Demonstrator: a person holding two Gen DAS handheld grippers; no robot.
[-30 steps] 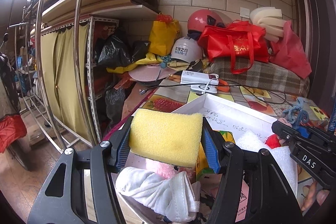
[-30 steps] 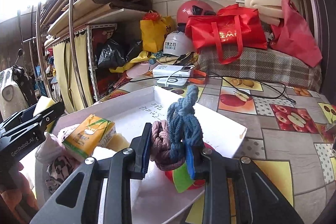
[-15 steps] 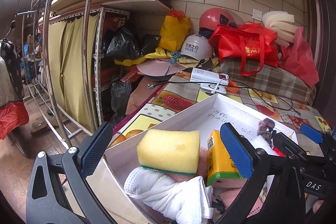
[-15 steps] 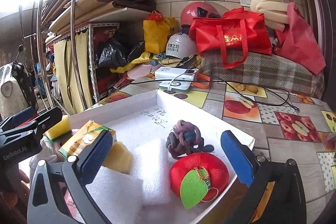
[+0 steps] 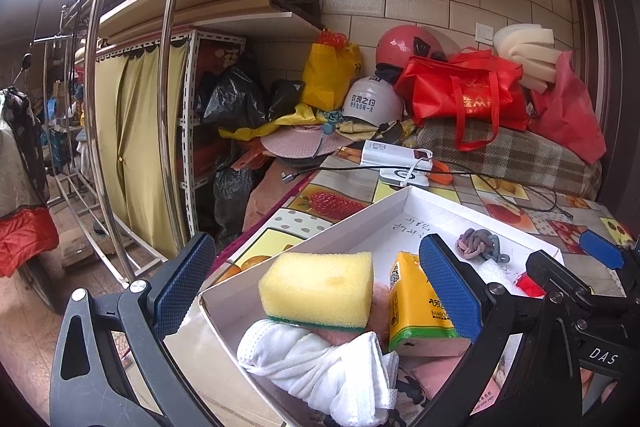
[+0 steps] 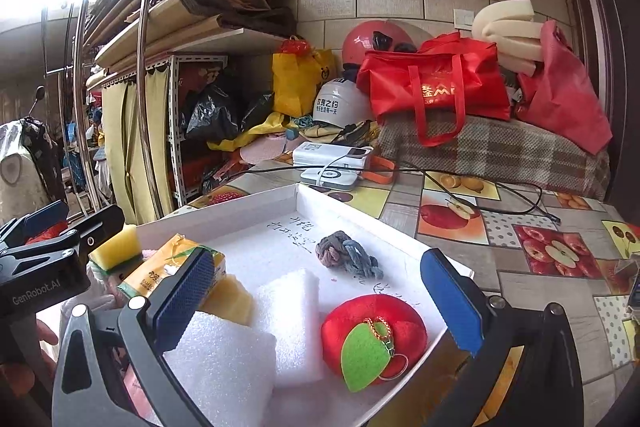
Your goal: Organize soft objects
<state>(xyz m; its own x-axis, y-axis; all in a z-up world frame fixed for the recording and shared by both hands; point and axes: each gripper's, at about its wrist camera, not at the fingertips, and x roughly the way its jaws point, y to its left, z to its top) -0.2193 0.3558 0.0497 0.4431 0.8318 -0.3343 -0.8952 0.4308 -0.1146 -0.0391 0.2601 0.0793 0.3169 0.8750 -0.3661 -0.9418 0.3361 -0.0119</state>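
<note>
Fruit-print tablecloth (image 6: 540,259) is seen beneath a white tray (image 6: 240,205), in which the yellow sponge (image 5: 318,287) and knotted rope (image 6: 346,259) are left lying free, both the left gripper (image 5: 316,287) and right gripper (image 6: 316,303) having just been opened wide, nothing gripped.
</note>
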